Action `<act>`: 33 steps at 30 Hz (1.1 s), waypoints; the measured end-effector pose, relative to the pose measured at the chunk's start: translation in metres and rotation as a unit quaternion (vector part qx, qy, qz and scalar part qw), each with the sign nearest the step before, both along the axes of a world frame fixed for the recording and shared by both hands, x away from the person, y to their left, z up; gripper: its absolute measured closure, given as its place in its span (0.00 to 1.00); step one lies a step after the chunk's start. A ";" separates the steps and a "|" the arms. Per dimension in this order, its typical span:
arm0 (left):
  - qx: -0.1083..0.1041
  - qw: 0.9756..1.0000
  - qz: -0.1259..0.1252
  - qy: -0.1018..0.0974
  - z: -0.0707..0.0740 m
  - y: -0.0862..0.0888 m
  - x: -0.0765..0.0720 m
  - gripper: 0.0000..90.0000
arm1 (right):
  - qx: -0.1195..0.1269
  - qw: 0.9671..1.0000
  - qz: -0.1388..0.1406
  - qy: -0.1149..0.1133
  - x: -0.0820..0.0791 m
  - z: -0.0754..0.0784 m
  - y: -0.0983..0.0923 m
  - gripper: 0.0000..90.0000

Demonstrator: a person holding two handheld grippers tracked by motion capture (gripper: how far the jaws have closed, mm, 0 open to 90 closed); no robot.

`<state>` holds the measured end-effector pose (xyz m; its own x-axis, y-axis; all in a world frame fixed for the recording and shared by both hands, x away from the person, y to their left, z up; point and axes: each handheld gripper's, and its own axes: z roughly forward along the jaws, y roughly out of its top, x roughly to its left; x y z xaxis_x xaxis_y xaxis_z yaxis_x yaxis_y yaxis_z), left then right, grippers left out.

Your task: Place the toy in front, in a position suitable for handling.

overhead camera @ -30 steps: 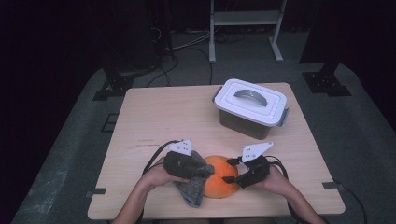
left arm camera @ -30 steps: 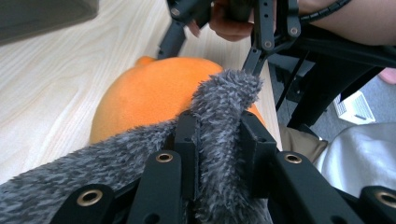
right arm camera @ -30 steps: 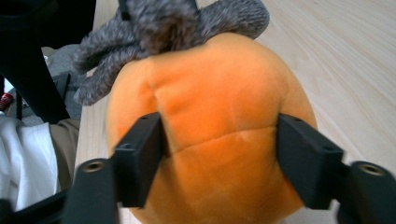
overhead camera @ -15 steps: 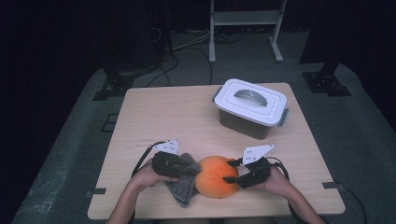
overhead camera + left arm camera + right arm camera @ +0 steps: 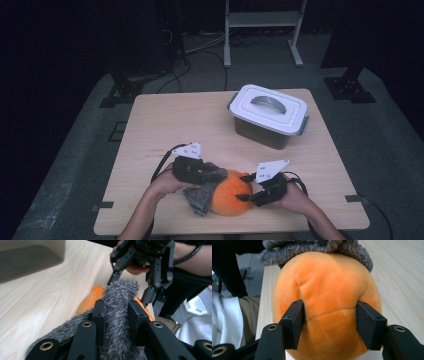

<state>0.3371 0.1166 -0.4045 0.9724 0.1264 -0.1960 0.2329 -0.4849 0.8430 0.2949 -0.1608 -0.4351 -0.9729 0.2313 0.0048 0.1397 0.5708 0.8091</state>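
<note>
An orange plush ball (image 5: 229,199) lies near the table's front edge. My right gripper (image 5: 243,188) is shut on it from the right. Its pads (image 5: 294,317) dent the plush (image 5: 327,285), and the jaws have just been closing on it. My left gripper (image 5: 219,176) is shut on a grey furry cloth (image 5: 199,199) and holds it against the ball's upper left side. In the left gripper view the fur (image 5: 120,292) stands up between the two pads (image 5: 100,312), with orange plush (image 5: 86,305) behind. Grey fur (image 5: 317,248) caps the top of the ball.
A dark container with a white handled lid (image 5: 270,112) stands at the back right of the wooden table (image 5: 190,120). Both forearms come in over the front edge. Cables trail from both grippers. Grey floor and dark stands surround the table.
Half a second ago my left gripper had drawn the grey cloth a little to the left, off the ball; now it is back against the ball. The right gripper stayed put.
</note>
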 end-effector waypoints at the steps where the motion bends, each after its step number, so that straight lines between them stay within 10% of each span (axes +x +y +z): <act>1: 0.000 1.000 0.000 0.001 -0.001 0.000 -0.001 0.78 | -0.003 1.000 0.000 -0.001 -0.001 0.000 -0.001 0.46; 21: 0.018 1.000 -0.012 -0.003 -0.014 0.003 -0.009 0.80 | 0.016 0.999 0.007 0.035 0.011 0.004 0.004 0.28; 27: 0.018 1.000 0.004 -0.006 -0.008 0.003 0.001 0.81 | -0.011 1.000 -0.025 0.007 0.005 0.006 0.010 0.65; 33: 0.038 0.999 0.019 -0.014 0.000 0.009 0.008 0.82 | -0.004 0.998 -0.056 0.002 0.010 0.011 0.000 0.73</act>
<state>0.3448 0.1254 -0.4041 0.9716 0.1770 -0.1572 0.2292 -0.5382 0.8110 0.3044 -0.1609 -0.4238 -0.9411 0.3380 0.0057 0.2055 0.5587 0.8035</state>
